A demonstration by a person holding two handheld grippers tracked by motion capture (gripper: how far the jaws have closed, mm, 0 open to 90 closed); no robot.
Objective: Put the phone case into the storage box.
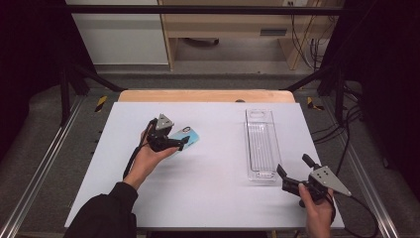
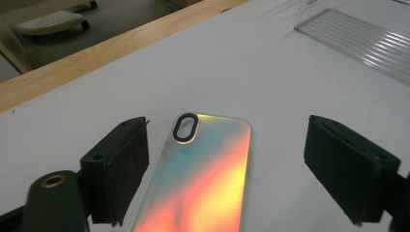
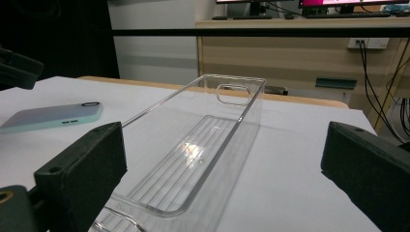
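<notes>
Left gripper view shows the phone point(image 2: 200, 179) lying flat on the white desk point(image 2: 270, 87), camera-ring end pointing away, between the wide-spread fingers point(image 2: 118, 169) of the left gripper point(image 2: 232, 169), neither pad touching it. The likely step is picking it up, so lower until the pads sit level with the phone's thin edges, centre it in the gap, then close squarely on the long sides; a tilted squeeze could skid the glossy back. In the high view the phone point(image 1: 187, 138) sits left of centre, well apart from the clear tray point(image 1: 261, 146) at right. The right gripper point(image 1: 293, 171) hovers at the tray's near end, fingers wide apart and holding nothing.
</notes>
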